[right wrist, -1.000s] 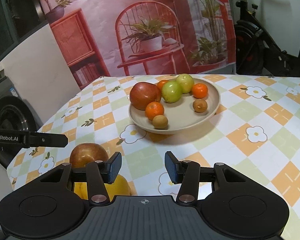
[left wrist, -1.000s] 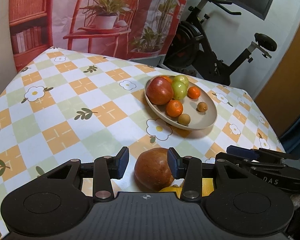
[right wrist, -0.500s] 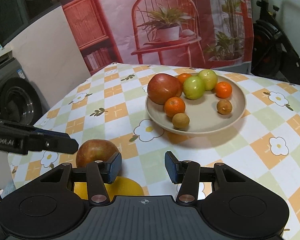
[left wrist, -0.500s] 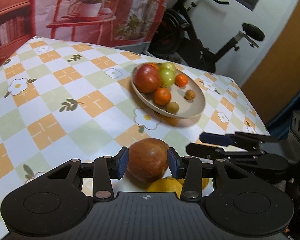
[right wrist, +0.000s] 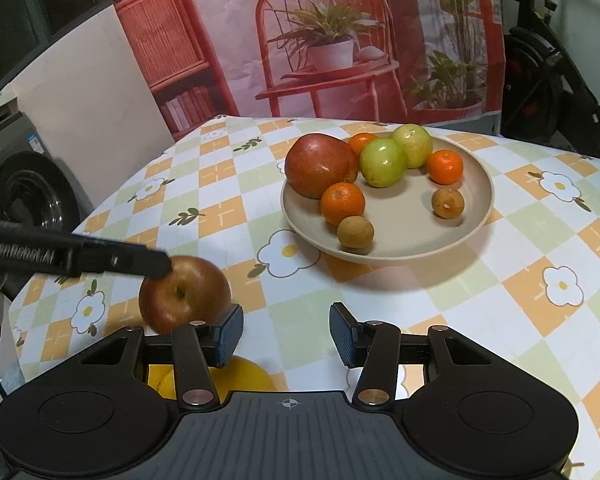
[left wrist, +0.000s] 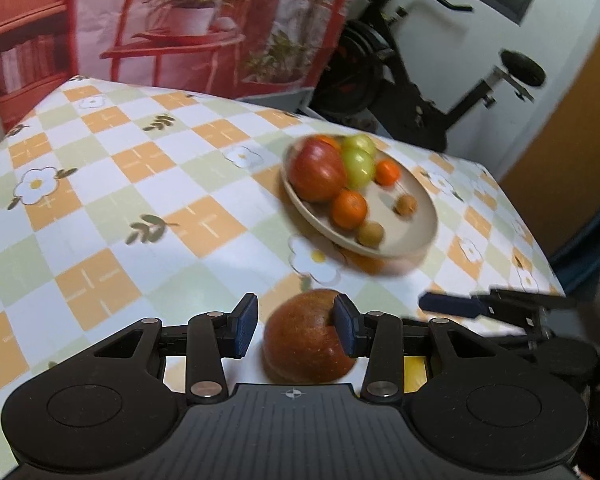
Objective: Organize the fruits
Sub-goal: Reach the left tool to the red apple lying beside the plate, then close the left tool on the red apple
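**Left fingers at a loose apple, plate waiting beyond**

The left gripper [left wrist: 295, 330] sits low over the bench [left wrist: 100, 208], its fingers [left wrist: 346, 330] set part-way apart around a red-brown apple [left wrist: 306, 340]. The right-hand pad looks to touch the apple's side; a clear gap shows between the other pad and the fruit, so I see no grip on it. From the right wrist view the same apple [right wrist: 184, 294] rests on the checked cloth near the bench's near-left corner, with a finger of the left gripper [right wrist: 100, 258] reaching over its top.

The right gripper [right wrist: 286, 334] hangs just beside it, fingers [right wrist: 230, 334] part-way apart with nothing between them, only bare cloth. A yellow fruit [right wrist: 244, 374] lies right under its left finger, mostly hidden, close to the apple.

Farther along the bench stands a beige plate [right wrist: 476, 208], well apart from the loose apple. In it lie 1 big red apple [right wrist: 320, 166], 2 green fruits [right wrist: 382, 162], 3 tangerines [right wrist: 342, 204] and 2 small brown fruits [right wrist: 356, 232].

Behind the bench hangs a printed backdrop [right wrist: 332, 40], and an exercise bike [left wrist: 420, 92] stands off to the side.
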